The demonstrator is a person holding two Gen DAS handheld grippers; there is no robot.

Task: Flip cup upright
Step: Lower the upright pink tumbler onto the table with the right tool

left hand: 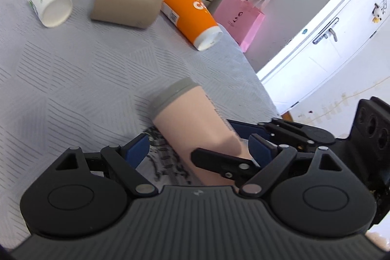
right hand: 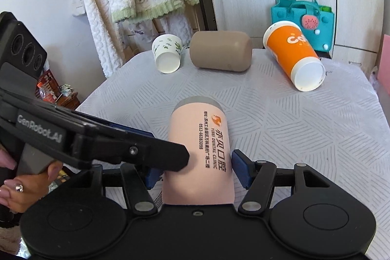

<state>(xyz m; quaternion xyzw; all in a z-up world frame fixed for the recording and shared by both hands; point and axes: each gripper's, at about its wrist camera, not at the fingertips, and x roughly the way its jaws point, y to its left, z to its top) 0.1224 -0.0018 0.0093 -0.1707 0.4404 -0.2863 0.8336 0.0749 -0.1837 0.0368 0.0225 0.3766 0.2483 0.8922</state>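
Observation:
A pink cup with a grey band and black print (right hand: 198, 152) lies on its side on the grey patterned table (right hand: 304, 128), its grey end pointing away from me. My right gripper (right hand: 197, 169) has its blue pads on both sides of the cup, shut on it. My left gripper comes in from the left in the right wrist view, and its black fingertip (right hand: 175, 157) touches the cup's side. In the left wrist view the cup (left hand: 195, 123) lies between the left gripper's blue pads (left hand: 139, 150), with a gap on the left side.
At the back of the table lie a white leaf-print paper cup (right hand: 168, 55), a tan cup (right hand: 220, 50) and an orange cup (right hand: 295, 57), all on their sides. A teal bag (right hand: 304, 14) stands behind. A pink bag (left hand: 240, 16) hangs past the table's right edge.

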